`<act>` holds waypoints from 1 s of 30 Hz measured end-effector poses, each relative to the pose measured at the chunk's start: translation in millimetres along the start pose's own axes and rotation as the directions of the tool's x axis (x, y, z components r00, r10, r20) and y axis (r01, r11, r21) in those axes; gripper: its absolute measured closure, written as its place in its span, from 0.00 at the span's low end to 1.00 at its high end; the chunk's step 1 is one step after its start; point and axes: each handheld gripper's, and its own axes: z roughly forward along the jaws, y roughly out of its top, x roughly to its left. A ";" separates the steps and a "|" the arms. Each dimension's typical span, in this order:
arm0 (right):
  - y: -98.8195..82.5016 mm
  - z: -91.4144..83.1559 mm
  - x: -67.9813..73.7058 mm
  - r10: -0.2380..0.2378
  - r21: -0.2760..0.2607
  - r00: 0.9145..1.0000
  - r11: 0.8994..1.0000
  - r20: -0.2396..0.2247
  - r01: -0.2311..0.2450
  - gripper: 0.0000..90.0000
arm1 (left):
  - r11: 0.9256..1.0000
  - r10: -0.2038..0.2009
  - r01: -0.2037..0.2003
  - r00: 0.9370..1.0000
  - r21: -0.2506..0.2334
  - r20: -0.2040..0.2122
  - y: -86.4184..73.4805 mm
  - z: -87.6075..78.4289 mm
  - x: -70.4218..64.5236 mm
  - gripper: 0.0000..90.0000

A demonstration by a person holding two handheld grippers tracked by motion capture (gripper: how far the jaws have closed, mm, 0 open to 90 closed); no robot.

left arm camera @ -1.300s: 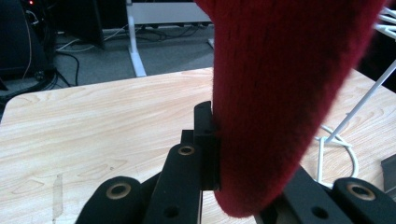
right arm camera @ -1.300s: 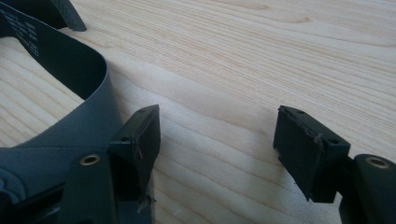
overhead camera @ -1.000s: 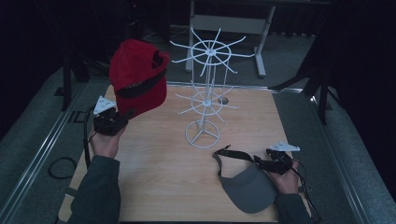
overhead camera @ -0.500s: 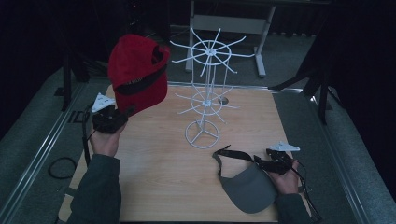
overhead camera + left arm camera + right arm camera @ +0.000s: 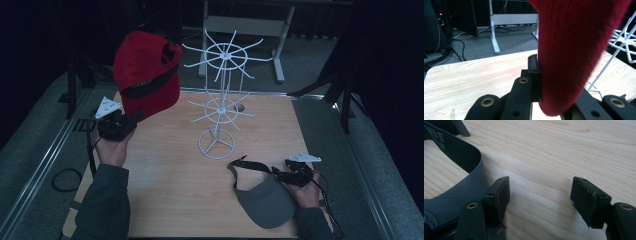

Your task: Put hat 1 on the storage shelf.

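Red fabric of a cap point(image 5: 145, 75) rises above the left gripper point(image 5: 116, 125), whose fingers point(image 5: 534, 75) pinch the cap's lower edge between them; in the left gripper view the cloth stands straight up from the pinch, hiding the far finger. The cap hangs in the air over the left part of the wooden worktop point(image 5: 170, 170), just beside the upper spokes of a white wire rack point(image 5: 220, 105) that stands beyond and to the side of those fingers.

Near the worktop's right front, the right gripper point(image 5: 292, 175) rests low with its fingers point(image 5: 499, 192) spread wide and bare wood between them. A grey visor point(image 5: 265, 200) lies flat just outside one finger, its brim touching or nearly touching that finger's outer side, its dark strap point(image 5: 456, 150) curling away ahead of it.
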 end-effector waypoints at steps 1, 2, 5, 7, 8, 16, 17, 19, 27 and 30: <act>0.0 0.0 0.0 0.000 0.000 1.000 1.000 0.000 0.000 0.35 | 1.000 -0.001 0.001 1.000 -0.003 0.000 0.6 -0.2 0.0 0.96; 0.0 0.0 0.0 0.000 0.000 1.000 1.000 0.000 0.000 0.35 | 1.000 0.000 0.000 1.000 -0.005 0.001 1.3 -0.4 0.1 0.96; 0.0 0.0 0.0 0.000 0.000 1.000 1.000 0.000 0.000 0.35 | 1.000 -0.002 0.002 1.000 -0.008 0.000 3.7 -1.1 -0.4 0.96; 0.0 0.0 0.0 0.000 0.000 1.000 1.000 0.000 0.000 0.35 | 1.000 0.002 -0.002 1.000 -0.010 0.000 5.4 -1.5 -0.8 0.96; 0.0 0.0 0.0 0.000 0.000 1.000 1.000 0.000 0.000 0.35 | 1.000 0.002 -0.002 1.000 -0.010 0.001 6.3 -1.8 -1.1 0.96; 0.0 0.0 0.0 0.000 0.000 1.000 1.000 0.000 0.000 0.35 | 1.000 0.003 -0.003 1.000 -0.024 0.007 11.6 -2.6 -4.4 0.96; 0.0 0.0 0.0 0.000 0.000 1.000 1.000 0.000 0.000 0.35 | 1.000 0.004 -0.004 1.000 -0.025 0.008 12.3 -2.8 -4.6 0.96; 0.0 0.0 0.0 0.000 -0.001 1.000 1.000 0.000 0.000 0.35 | 1.000 0.003 -0.003 1.000 -0.029 0.010 13.5 -3.1 -5.1 0.96; 0.0 0.1 0.0 0.000 -0.001 1.000 1.000 0.000 0.000 0.35 | 0.999 -0.012 0.014 1.000 -0.046 0.028 17.0 -4.4 -6.2 0.96; 0.0 0.0 0.0 0.000 0.000 1.000 1.000 0.000 0.000 0.35 | 0.998 -0.021 0.023 0.999 -0.055 0.040 17.7 -4.9 -6.2 0.96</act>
